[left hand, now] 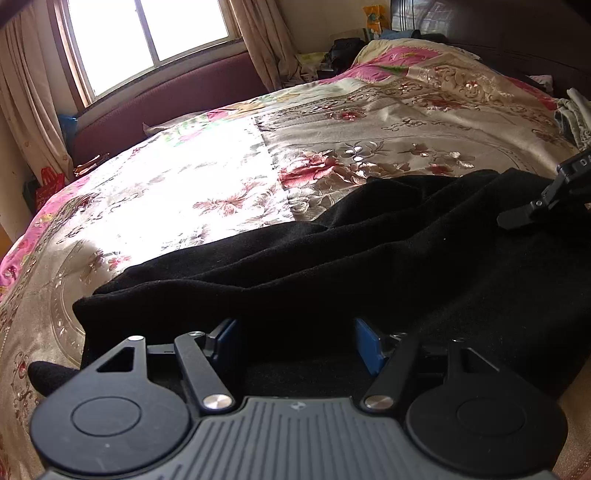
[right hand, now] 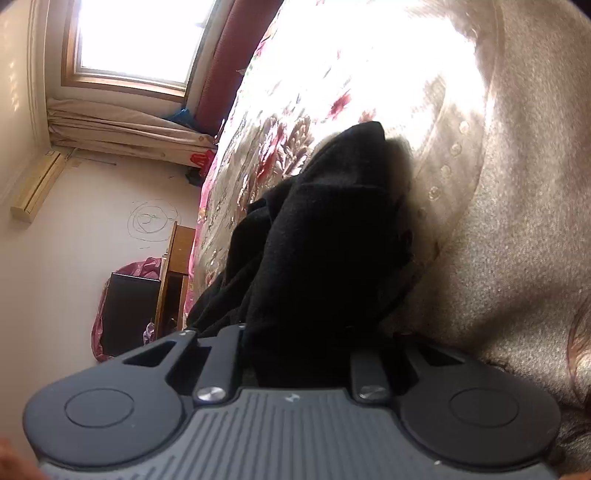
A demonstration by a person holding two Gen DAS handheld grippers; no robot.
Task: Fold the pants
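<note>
The black pants (left hand: 369, 251) lie rumpled across the near part of a floral bedspread (left hand: 221, 177). My left gripper (left hand: 295, 343) is low over the pants' near edge, its blue-padded fingers (left hand: 227, 338) apart with cloth between and under them. In the right wrist view the pants (right hand: 325, 240) are bunched up and cover my right gripper (right hand: 299, 354); its fingertips are hidden under the cloth. The right gripper also shows at the right edge of the left wrist view (left hand: 532, 206), resting on the pants.
The bed's dark red padded frame (left hand: 177, 96) runs under the window (left hand: 147, 33). Clothes and clutter (left hand: 343, 48) lie at the far side, more cloth (left hand: 572, 114) at the right. A wooden cabinet (right hand: 177, 273) and a dark box (right hand: 129, 310) stand beside the bed.
</note>
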